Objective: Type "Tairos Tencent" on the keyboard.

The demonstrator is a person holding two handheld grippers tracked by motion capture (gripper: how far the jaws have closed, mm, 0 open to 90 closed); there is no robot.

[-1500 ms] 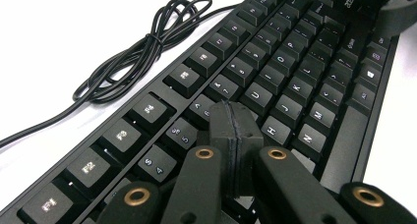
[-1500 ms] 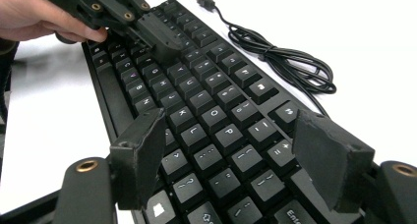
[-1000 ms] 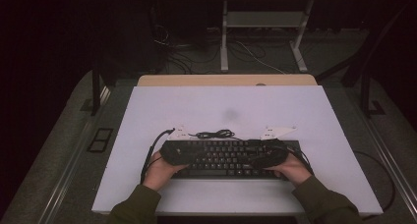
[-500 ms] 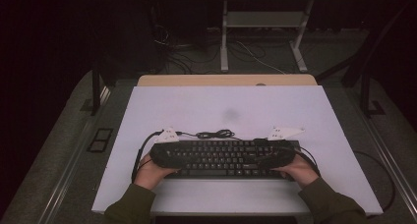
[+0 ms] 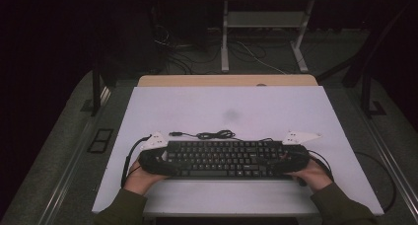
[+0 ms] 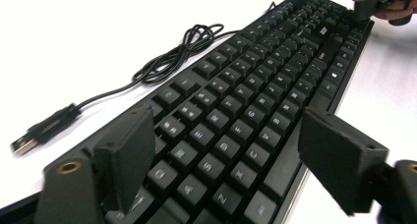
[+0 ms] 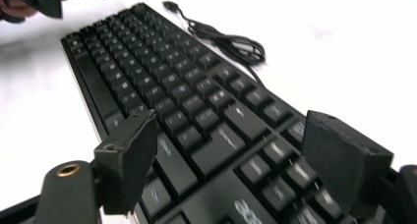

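A black keyboard (image 5: pixel 224 158) lies flat near the front of the white tabletop (image 5: pixel 226 106), and its cable (image 5: pixel 212 134) is coiled just behind it. My left gripper (image 5: pixel 158 161) sits at the keyboard's left end. In the left gripper view its jaws (image 6: pixel 226 130) straddle the keys (image 6: pixel 255 76) without pressing on them; they have just been opening. My right gripper (image 5: pixel 288 162) is at the right end, with jaws (image 7: pixel 231 130) spread wide over the keys (image 7: pixel 162 71) and touching nothing. The USB plug (image 6: pixel 29 138) rests on the table.
A wooden desk edge (image 5: pixel 226 80) lies behind the white top. Beyond it stand a metal table frame (image 5: pixel 225 37) and loose floor cables (image 5: pixel 256 57). A floor socket plate (image 5: pixel 100 139) sits to the left. Each gripper's cable loops beside it (image 5: pixel 129 158).
Both hands have slid outward to the keyboard's ends, the left one leftward and the right one rightward. The left jaws have spread apart. The keyboard lies in about the same spot.
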